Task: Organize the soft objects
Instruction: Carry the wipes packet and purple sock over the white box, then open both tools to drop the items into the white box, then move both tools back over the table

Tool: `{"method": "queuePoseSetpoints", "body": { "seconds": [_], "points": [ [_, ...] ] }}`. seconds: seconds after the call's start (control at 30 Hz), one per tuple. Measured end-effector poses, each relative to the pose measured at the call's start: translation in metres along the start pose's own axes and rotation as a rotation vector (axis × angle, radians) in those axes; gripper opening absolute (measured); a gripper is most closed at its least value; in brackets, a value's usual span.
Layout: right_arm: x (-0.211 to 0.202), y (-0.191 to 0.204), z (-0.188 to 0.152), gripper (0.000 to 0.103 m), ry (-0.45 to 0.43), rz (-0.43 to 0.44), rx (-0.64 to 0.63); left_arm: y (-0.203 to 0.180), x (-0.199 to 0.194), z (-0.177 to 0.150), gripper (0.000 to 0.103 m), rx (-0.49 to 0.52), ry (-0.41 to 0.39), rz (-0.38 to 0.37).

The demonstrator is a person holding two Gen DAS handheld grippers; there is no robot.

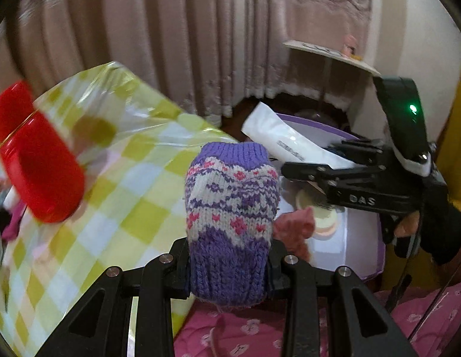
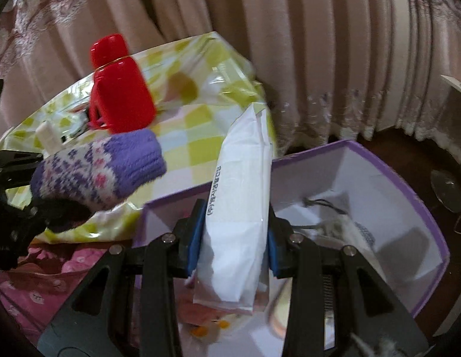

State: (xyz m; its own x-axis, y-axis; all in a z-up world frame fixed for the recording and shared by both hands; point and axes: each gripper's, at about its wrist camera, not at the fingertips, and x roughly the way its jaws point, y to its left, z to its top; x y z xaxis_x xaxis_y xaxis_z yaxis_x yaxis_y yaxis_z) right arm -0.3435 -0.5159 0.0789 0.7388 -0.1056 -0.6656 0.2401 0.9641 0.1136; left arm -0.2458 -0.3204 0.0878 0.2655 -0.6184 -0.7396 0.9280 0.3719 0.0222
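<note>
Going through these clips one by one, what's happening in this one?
A person is sorting soft things with a hand-held gripper in each hand. The left hand-held gripper is clamped on a purple knitted mitten, held over the edge of the table with the checked cloth. The right hand-held gripper grips a white soft packet above an open purple-edged box that already holds a few items. A red flask stands on the table.
</note>
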Motion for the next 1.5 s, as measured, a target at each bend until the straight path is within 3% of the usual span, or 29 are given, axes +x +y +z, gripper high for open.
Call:
{"method": "queuePoseSetpoints", "body": {
  "seconds": [0.3, 0.6, 0.67, 0.73, 0.8, 0.93, 1.2, 1.4, 1.5],
  "points": [
    [-0.006, -0.046, 0.001, 0.041, -0.005, -0.150, 0.053, -0.046, 0.032, 0.029, 0.035, 0.111, 0.051, -0.061],
    [-0.005, -0.077, -0.007, 0.041, 0.013, -0.201, 0.125, -0.058, 0.063, 0.046, 0.035, 0.043, 0.102, -0.110],
    [-0.004, -0.078, -0.006, 0.042, 0.013, -0.201, 0.132, -0.058, 0.068, 0.049, 0.038, 0.036, 0.102, -0.093],
    [-0.001, -0.081, -0.006, 0.045, 0.027, -0.200, 0.147, -0.058, 0.069, 0.049, 0.054, 0.013, 0.086, -0.092],
    [0.008, -0.084, -0.008, 0.071, 0.076, -0.217, 0.160, -0.055, 0.069, 0.046, 0.069, -0.028, 0.077, -0.137],
    [0.008, -0.084, -0.012, 0.074, 0.093, -0.251, 0.171, -0.045, 0.061, 0.039, 0.074, -0.074, 0.046, -0.151],
    [0.009, -0.047, 0.009, 0.075, 0.061, -0.198, 0.070, 0.018, 0.036, 0.019, 0.075, -0.189, 0.014, -0.016],
    [0.026, 0.021, 0.017, 0.075, 0.086, -0.082, -0.066, 0.093, -0.004, -0.020, 0.075, -0.328, -0.035, 0.135],
    [0.037, 0.067, 0.016, 0.075, 0.105, 0.000, -0.167, 0.131, -0.030, -0.054, 0.081, -0.403, -0.048, 0.258]
  ]
}}
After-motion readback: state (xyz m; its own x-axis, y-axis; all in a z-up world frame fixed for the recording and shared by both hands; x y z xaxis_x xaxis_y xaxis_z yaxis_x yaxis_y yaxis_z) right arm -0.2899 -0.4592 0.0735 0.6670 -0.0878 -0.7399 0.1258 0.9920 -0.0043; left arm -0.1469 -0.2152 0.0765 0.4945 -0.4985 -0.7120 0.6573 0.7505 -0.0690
